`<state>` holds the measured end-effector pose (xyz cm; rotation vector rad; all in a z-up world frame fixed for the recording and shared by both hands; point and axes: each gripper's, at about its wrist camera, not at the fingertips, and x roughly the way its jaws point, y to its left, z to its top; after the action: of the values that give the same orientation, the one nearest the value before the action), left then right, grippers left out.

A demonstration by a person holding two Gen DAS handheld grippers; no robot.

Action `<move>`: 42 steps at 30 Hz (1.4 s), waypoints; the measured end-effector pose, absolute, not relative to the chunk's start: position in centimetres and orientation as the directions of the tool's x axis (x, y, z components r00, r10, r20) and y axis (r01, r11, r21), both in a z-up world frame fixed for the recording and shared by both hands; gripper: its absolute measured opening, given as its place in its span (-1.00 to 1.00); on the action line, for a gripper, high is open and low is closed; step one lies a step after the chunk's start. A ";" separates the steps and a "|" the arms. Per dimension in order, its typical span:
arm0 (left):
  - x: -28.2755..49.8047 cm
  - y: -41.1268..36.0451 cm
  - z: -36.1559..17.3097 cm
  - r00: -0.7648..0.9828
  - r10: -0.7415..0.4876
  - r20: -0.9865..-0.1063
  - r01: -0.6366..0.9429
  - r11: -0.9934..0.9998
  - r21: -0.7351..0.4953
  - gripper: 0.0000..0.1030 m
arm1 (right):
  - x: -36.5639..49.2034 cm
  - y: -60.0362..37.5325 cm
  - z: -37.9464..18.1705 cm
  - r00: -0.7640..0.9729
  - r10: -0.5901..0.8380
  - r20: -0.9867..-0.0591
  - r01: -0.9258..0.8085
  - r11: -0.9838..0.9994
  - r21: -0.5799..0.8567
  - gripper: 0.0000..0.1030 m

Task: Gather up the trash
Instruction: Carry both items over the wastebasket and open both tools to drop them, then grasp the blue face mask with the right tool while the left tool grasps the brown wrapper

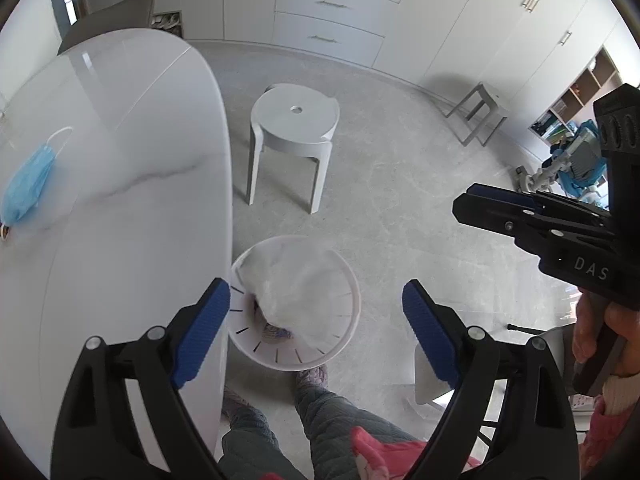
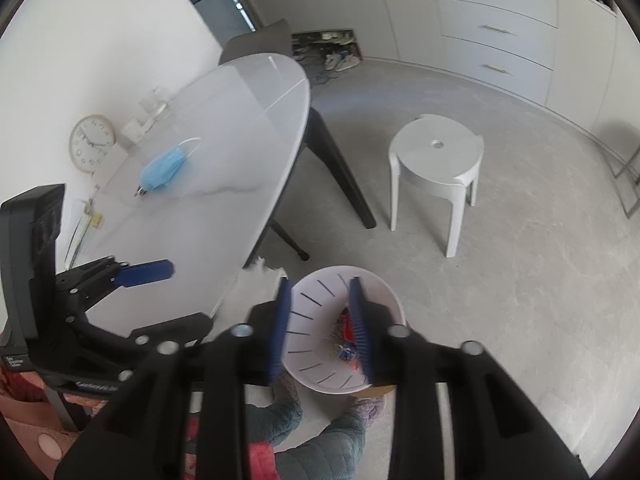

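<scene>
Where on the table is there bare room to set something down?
The table is bare between the blue face mask and its rounded far end, and along the floor-side edge. Crowded along the wall: clock, glassware, papers.

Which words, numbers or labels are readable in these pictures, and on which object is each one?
"DAS": white letters on the black body of the right gripper.
Wall clock: numerals on the dial, too small to read.
Left gripper: small white label on its body, too blurred to read.
Nothing else legible.
</scene>
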<state>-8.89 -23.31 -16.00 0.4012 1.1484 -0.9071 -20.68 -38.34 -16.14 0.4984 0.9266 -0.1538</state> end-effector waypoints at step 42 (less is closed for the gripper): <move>12.8 0.5 -12.4 0.533 -0.237 -0.812 0.423 0.906 0.013 0.85 | 5.4 -20.0 -11.3 0.563 0.185 -0.805 -0.023 0.978 0.208 0.95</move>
<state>12.83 0.48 -12.43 0.2186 0.9296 -0.3972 5.40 -19.97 -11.29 0.1819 0.9663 0.1232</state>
